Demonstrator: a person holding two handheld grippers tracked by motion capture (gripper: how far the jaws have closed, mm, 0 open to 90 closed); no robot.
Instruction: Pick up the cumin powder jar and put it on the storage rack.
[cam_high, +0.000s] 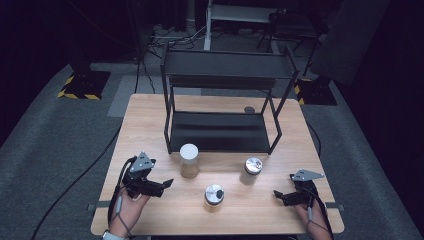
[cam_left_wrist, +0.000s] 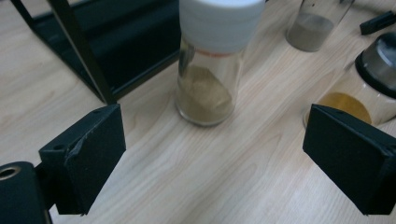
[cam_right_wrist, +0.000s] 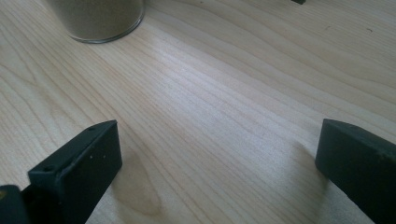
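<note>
Both hands sit at the near edge of the counter (cam_high: 150, 210), each with a hand-held gripper. Left hand-held gripper (cam_high: 161, 186) has its jaws spread wide and nothing between them, aimed at the white-capped jar (cam_high: 189, 160) of tan powder just ahead of it. Right hand-held gripper (cam_high: 281, 196) is also spread wide and empty, hovering low over bare wood.

Looks to me like the very start of a pick: the left one is lined up on that white-capped jar but not touching it. Next move would be sliding forward so the jaws straddle the glass below the cap, then closing.

Between the two hands stands a dark-lidded jar (cam_high: 214, 194), and a bit further right a silver-lidded jar (cam_high: 252, 169). Past them is the black shelf rack (cam_high: 220, 131), whose front-left leg stands just beside the white-capped jar, so that's the thing to steer clear of.
</note>
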